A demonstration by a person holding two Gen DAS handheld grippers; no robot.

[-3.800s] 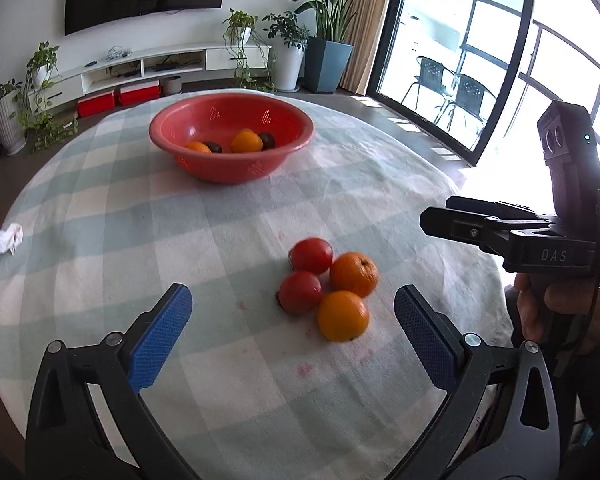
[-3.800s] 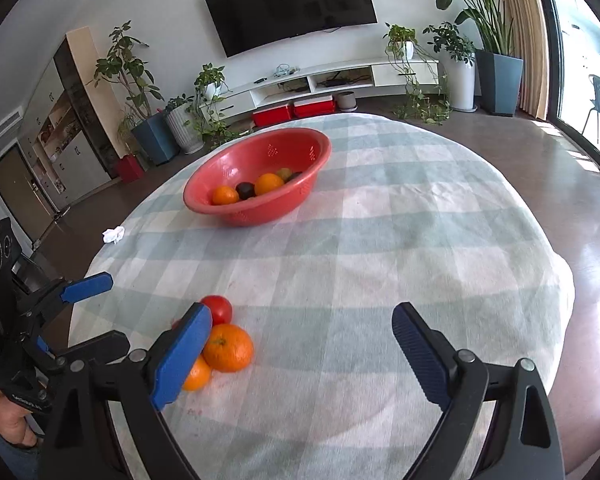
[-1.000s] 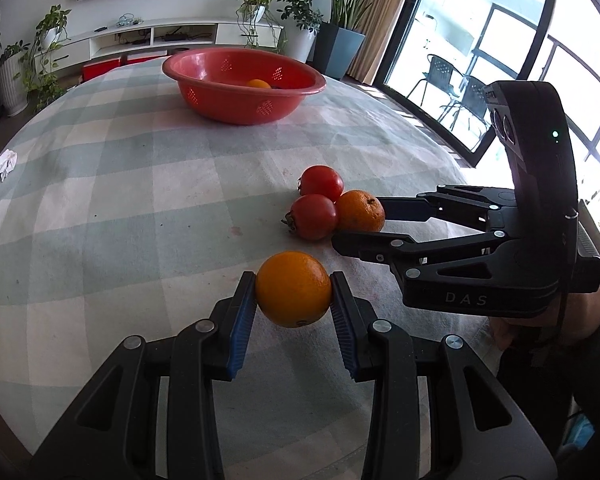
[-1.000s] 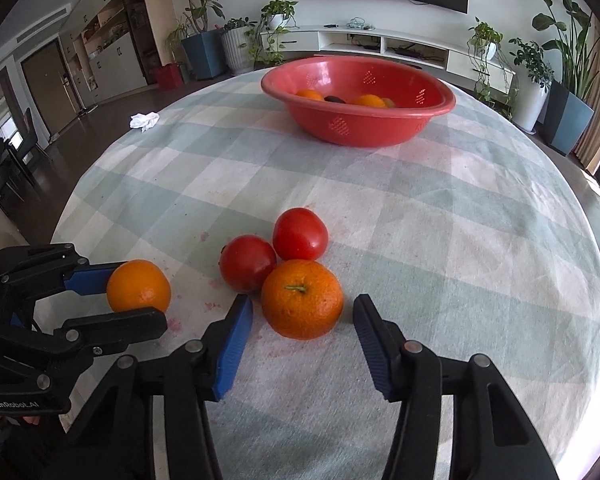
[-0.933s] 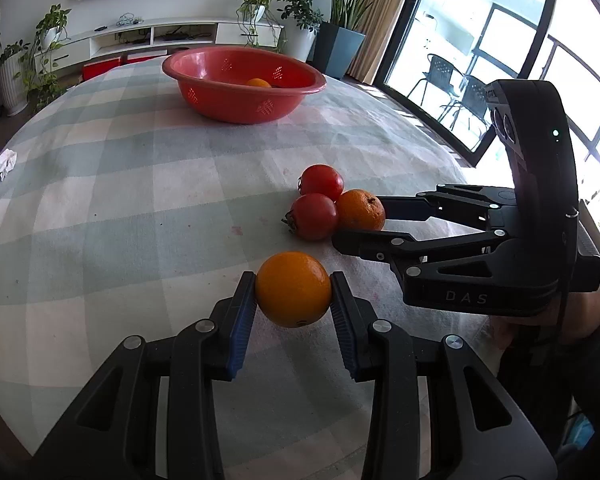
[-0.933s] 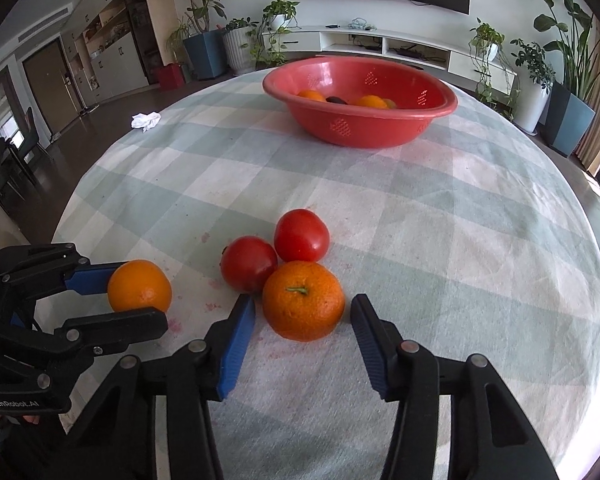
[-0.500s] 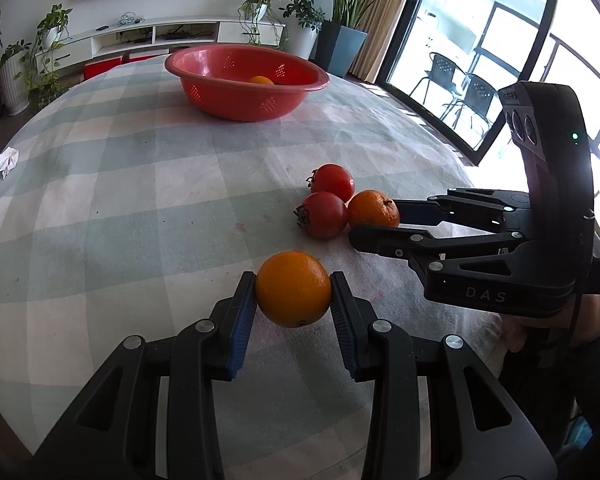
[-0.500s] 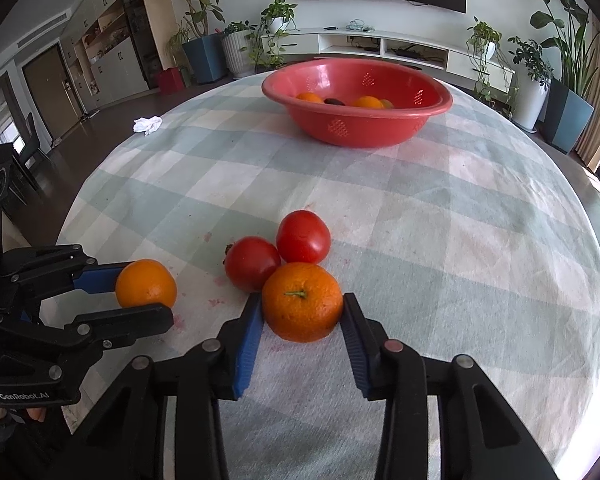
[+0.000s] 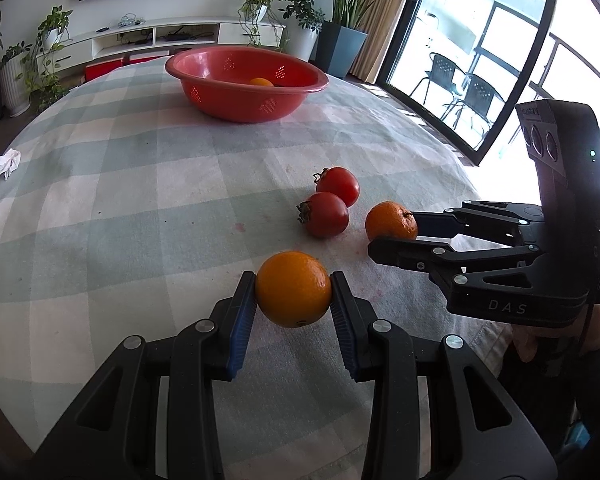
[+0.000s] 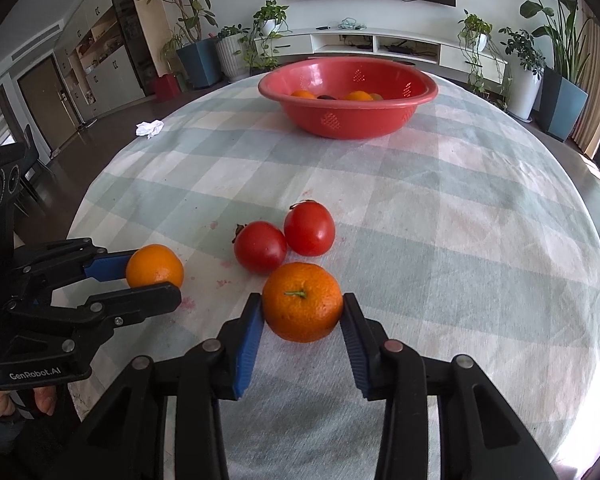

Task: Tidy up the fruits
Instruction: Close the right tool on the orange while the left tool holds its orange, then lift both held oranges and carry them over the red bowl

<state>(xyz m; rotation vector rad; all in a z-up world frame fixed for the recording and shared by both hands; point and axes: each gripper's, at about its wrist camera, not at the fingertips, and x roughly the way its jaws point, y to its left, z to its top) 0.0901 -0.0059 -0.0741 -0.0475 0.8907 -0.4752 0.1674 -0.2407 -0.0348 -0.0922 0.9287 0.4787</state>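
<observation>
My left gripper (image 9: pixel 293 292) is shut on an orange (image 9: pixel 293 289) held just above the checked tablecloth. My right gripper (image 10: pixel 302 310) is shut on a second orange (image 10: pixel 302 302) with a green stem, close to the cloth. Each gripper also shows in the other view: the right gripper (image 9: pixel 396 232) with its orange (image 9: pixel 391 221), the left gripper (image 10: pixel 152 278) with its orange (image 10: pixel 155 266). Two red tomatoes (image 10: pixel 260 246) (image 10: pixel 309 229) lie together on the cloth just beyond both grippers. A red bowl (image 10: pixel 348 118) at the far side holds several fruits.
The round table (image 10: pixel 480 208) has a checked cloth and drops off at its edges. A crumpled white tissue (image 10: pixel 149 127) lies at the far left edge. Plants, a TV unit and glass doors stand beyond the table.
My right gripper has closed on the stemmed orange and drawn it slightly away from the two tomatoes. My left gripper keeps its orange and has barely moved.
</observation>
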